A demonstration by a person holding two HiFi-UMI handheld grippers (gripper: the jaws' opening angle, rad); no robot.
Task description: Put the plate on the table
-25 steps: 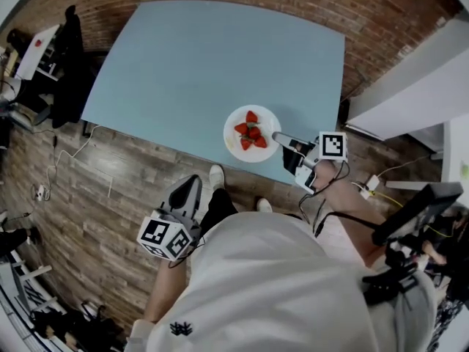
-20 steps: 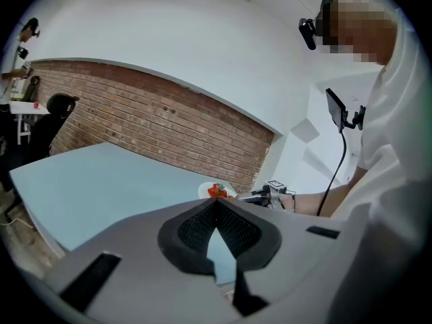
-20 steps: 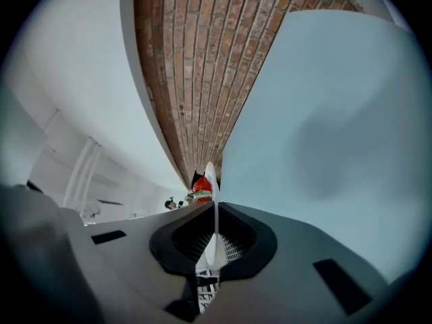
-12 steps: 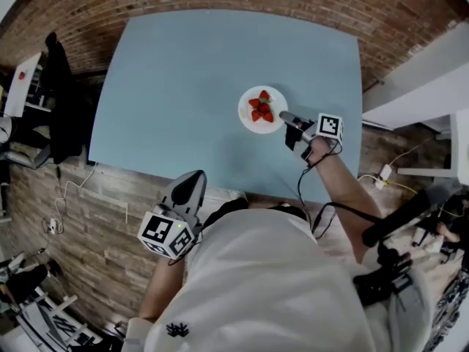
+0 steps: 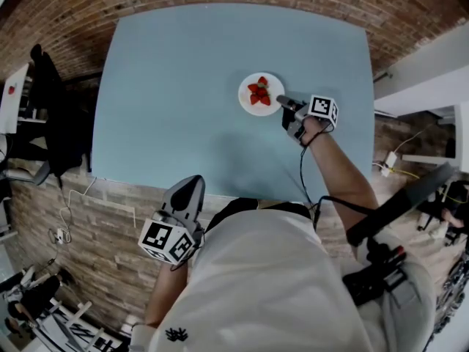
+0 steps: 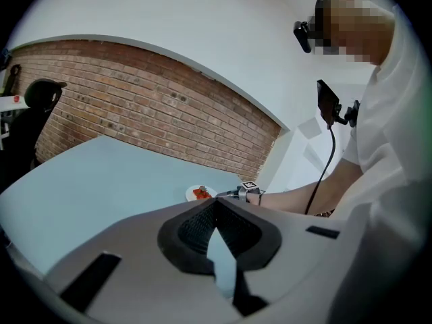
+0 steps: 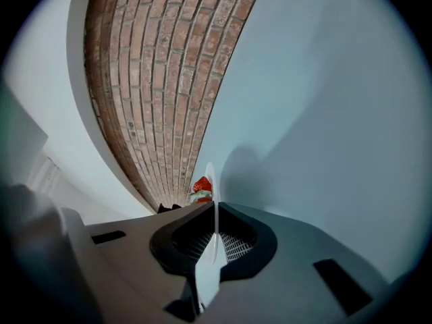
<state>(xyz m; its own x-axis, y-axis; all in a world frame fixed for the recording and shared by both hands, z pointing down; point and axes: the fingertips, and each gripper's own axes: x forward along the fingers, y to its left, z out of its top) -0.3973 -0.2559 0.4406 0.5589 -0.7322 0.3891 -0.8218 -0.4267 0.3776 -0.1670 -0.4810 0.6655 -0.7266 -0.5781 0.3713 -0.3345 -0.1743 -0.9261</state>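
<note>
Overhead, the head view shows the small round white plate [image 5: 251, 105] over the far right part of the pale blue rectangular table [image 5: 176, 86], with a cluster of red strawberries [image 5: 259, 94] on it. The right gripper [image 5: 284, 104] reaches the plate's right rim from the person's outstretched forearm [image 5: 337, 174]. From this height the grip itself is too small to read, and so is whether the plate's base rests on the tabletop.

The right gripper view settles the grip. Its jaws are closed to a thin slit on the plate's rim [image 7: 210, 175], which runs edge-on between the ribbed pads [image 7: 233, 245]. One strawberry [image 7: 202, 186] peeps just past the tips, and the plate's shadow falls on the blue surface beside it.

The left gripper [image 5: 192, 186] hangs low at the person's side, over the wooden plank floor [image 5: 110, 218] just off the table's near edge, well apart from the plate. Its own view shows the jaw tips meeting with nothing between them [image 6: 216, 203]. That view also takes in a red brick wall [image 6: 148, 113] behind the table, seen side-on, and the plate [image 6: 200, 193] far across the surface.
</note>
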